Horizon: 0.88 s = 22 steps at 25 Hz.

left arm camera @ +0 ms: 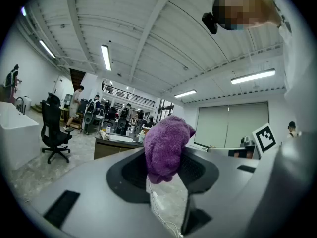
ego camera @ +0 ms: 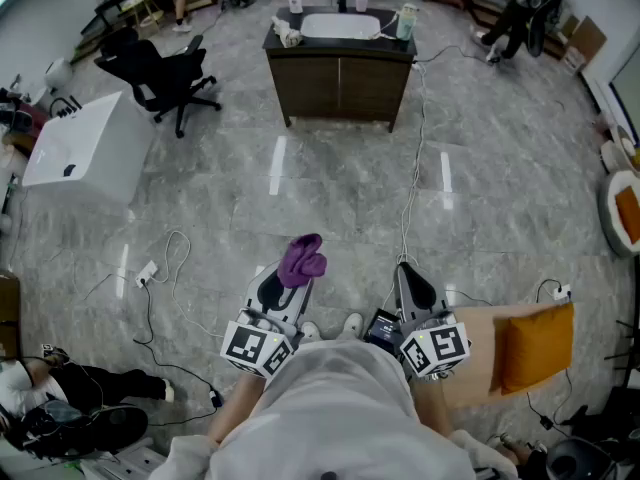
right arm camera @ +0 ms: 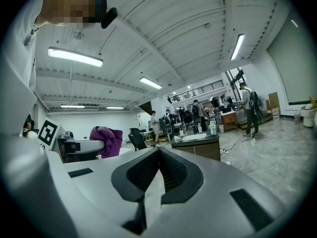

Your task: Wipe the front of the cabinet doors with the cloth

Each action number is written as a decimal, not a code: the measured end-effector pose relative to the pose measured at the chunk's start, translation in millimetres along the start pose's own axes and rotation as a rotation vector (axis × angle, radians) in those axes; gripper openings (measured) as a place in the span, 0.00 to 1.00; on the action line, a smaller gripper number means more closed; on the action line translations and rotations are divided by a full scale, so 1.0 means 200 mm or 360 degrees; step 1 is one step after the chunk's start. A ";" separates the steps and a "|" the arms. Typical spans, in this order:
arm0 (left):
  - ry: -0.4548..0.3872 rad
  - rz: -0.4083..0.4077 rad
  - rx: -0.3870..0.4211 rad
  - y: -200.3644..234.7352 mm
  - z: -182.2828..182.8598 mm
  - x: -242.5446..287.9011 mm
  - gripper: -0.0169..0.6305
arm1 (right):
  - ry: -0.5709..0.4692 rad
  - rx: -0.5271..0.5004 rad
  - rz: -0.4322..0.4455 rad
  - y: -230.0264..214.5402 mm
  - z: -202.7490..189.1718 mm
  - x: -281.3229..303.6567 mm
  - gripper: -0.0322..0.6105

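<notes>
Cloth (left arm camera: 166, 148) pinched in left gripper (ego camera: 293, 280); right gripper (right arm camera: 158, 155) closed; cabinet (ego camera: 338, 88) distant.

The left tongs (ego camera: 287, 288) and right tongs (ego camera: 407, 272) are held low in front of the torso, side by side and apart, both pointing forward. The left tongs' jaws are clamped on a purple cloth (ego camera: 302, 258), which bunches up over their tips. The right tongs' jaws meet tip to tip with nothing between them. The left forearm (ego camera: 238, 413) and right forearm (ego camera: 432, 408) reach forward behind them.
</notes>
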<state>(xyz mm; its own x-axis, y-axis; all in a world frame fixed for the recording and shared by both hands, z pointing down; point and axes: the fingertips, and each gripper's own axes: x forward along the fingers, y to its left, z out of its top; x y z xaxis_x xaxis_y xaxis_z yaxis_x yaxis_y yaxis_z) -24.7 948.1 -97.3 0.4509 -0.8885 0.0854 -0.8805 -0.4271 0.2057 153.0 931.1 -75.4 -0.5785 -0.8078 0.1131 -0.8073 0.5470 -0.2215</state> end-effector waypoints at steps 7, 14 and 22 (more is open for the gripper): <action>-0.0059 0.0108 -0.0073 0.05 0.05 -0.02 0.26 | 0.0013 -0.0017 0.0075 -0.01 0.04 0.02 0.09; -0.0099 0.0201 -0.0082 0.05 0.05 0.00 0.26 | 0.0030 -0.0048 0.0170 -0.04 0.08 0.08 0.09; -0.0085 0.0255 -0.0120 0.04 -0.02 0.06 0.26 | 0.0013 -0.0024 0.0196 -0.11 0.05 0.08 0.09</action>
<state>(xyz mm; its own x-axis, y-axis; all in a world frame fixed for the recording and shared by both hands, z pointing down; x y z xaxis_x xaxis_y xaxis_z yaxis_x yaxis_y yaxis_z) -26.3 935.3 -91.2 0.2959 -0.9525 0.0715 -0.9260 -0.2677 0.2661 162.7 903.9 -79.3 -0.6745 -0.7323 0.0940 -0.7315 0.6455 -0.2195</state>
